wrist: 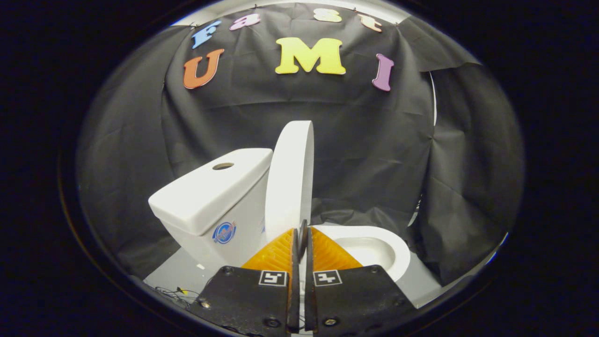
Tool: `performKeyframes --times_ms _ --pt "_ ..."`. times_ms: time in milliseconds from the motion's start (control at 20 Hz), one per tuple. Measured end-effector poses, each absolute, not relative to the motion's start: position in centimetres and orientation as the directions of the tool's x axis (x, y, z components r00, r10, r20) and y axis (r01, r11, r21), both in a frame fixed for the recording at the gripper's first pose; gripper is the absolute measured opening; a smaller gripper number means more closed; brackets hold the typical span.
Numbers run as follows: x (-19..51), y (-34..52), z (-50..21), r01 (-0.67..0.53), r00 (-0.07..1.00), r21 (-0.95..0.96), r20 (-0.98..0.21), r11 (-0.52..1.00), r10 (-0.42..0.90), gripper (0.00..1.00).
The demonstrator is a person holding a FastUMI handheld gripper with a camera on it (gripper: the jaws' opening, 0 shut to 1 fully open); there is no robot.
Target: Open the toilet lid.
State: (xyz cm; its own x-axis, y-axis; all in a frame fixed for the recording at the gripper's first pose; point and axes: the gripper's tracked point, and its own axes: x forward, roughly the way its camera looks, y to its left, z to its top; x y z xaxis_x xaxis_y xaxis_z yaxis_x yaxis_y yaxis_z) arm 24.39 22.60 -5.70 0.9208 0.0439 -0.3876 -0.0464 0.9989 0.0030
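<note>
Claw (301, 234) closed; lid (290, 180) upright (hinge hidden).

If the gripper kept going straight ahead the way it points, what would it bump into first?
Probably the raised toilet lid. The gripper has its fingers closed together with nothing between them, and the lid stands upright just ahead of their tips, against the tank. Depth is hard to judge here.

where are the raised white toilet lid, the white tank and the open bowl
raised white toilet lid (289, 178), gripper view, on its broad face, just beyond the nearly closed fingers
white toilet tank (210, 192), gripper view, on its top cover
open white bowl (369, 250), gripper view, inside the basin
</note>
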Motion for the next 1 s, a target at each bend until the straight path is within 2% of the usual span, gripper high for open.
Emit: performKeyframes --times_ms 1000 --pt "24.6 27.9 -6.1 -0.093 0.915 -0.14 -0.403 0.986 0.029 0.08"
